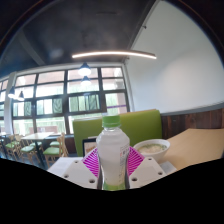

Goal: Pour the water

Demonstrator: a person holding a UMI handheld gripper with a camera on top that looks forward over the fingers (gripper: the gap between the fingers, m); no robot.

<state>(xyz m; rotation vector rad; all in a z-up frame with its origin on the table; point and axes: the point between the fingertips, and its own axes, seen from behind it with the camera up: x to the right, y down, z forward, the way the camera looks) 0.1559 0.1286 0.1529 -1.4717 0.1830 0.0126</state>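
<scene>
My gripper (112, 165) is closed on a clear plastic bottle (112, 155). Both magenta pads (92, 163) press against its sides, one on each flank, with no gap visible at either side. The bottle stands upright between my fingers and is the nearest thing ahead of me.

The bottle carries a green cap (111, 121), which is on. Its body is pale and translucent, with a greenish tint toward the lower part. I cannot tell the water level inside.

Taking the bottle as my reference: just to its right and a little behind it sits a white bowl (152, 148), resting on a light-coloured table (195, 150). The bowl is near the bottle but not touching it. What the bowl contains I cannot tell.

Directly behind the bottle runs a green bench back (140, 127), extending to either side of it. To the bottle's left and further back stand chairs and tables (30, 148) in a dining area. Beyond those, well behind the bottle, is a wall of large windows (60, 100) with dark frames.

Above the bottle, a long strip light (113, 54) hangs lit from the ceiling. A pale wall (185, 75) rises to the bottle's right, behind the bowl and the table.
</scene>
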